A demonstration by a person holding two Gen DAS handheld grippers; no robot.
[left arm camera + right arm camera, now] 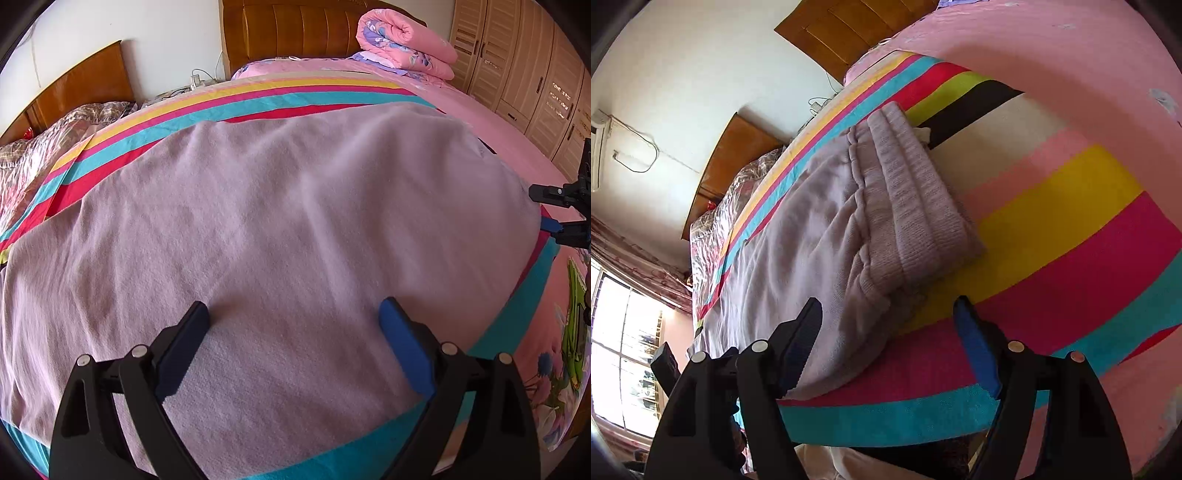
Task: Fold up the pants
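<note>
Presently the lilac pants are lying spread across the striped blanket that is covering the near part of the bed, with the pink sheet showing beyond it toward the headboard. Their ribbed waistband is sitting at the right end, over the yellow and white stripes, and the cloth is running away leftward toward the bed's far left edge, where it is draping lightly in shallow creases. The left gripper is hovering low over the near portion of the fabric with its jaws spread wide and nothing between them; whether the tips are touching the cloth cannot be judged. The right gripper is standing at the near right corner of the garment, just below the waistband, its jaws likewise wide apart and gripping nothing, one blue pad lying over the magenta stripe and the dark finger over the lilac cloth. A rolled pink quilt is resting at the far right corner of the bed, beside the wardrobe, well apart from the pants.
</note>
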